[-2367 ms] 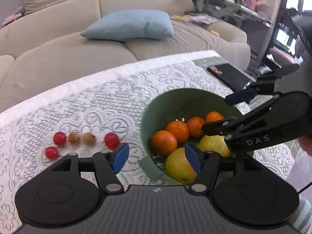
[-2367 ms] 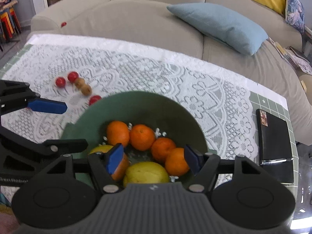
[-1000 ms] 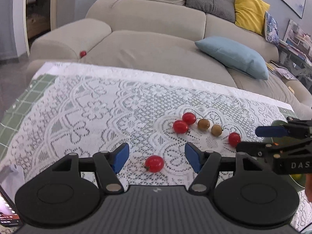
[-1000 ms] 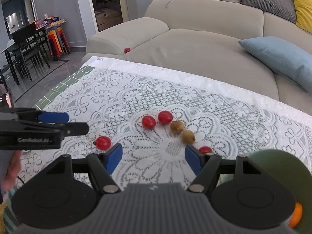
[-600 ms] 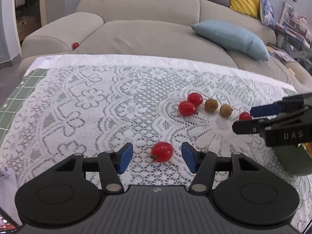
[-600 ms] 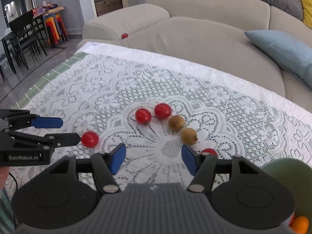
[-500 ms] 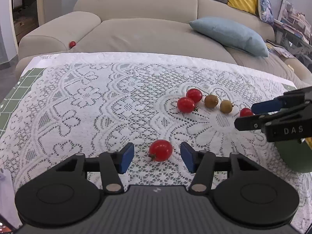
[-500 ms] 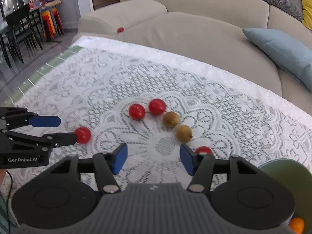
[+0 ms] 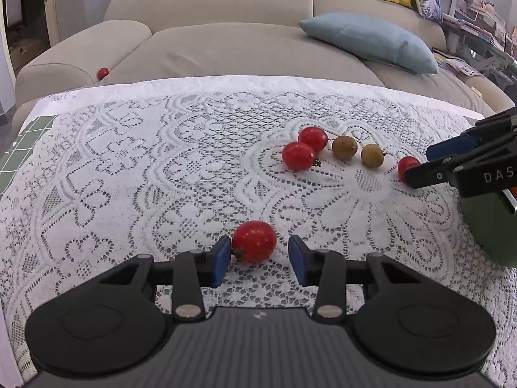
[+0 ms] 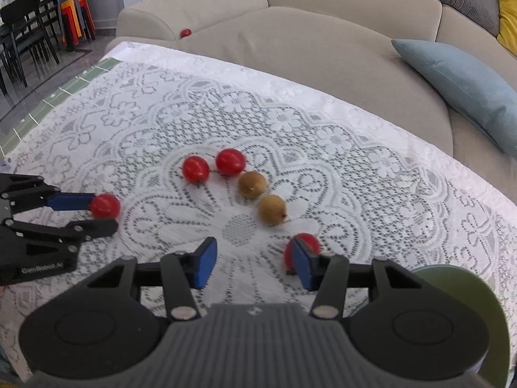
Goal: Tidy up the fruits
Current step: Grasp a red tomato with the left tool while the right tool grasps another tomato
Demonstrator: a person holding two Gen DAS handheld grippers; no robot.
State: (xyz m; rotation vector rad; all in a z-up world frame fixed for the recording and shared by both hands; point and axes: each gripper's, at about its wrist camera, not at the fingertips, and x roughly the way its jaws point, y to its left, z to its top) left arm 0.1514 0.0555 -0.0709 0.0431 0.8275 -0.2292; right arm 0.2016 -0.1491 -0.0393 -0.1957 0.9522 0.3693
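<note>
One glossy round tomato (image 9: pixel 254 241) sits on lace between the part-open left gripper (image 9: pixel 259 260); right gripper (image 10: pixel 252 263) gapes empty.

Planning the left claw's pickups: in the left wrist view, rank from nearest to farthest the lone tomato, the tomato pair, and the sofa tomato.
From the left claw:
1. Lone tomato, between its fingers.
2. Tomato pair, mid-table, slightly right.
3. Sofa tomato, far left, off the table.
</note>
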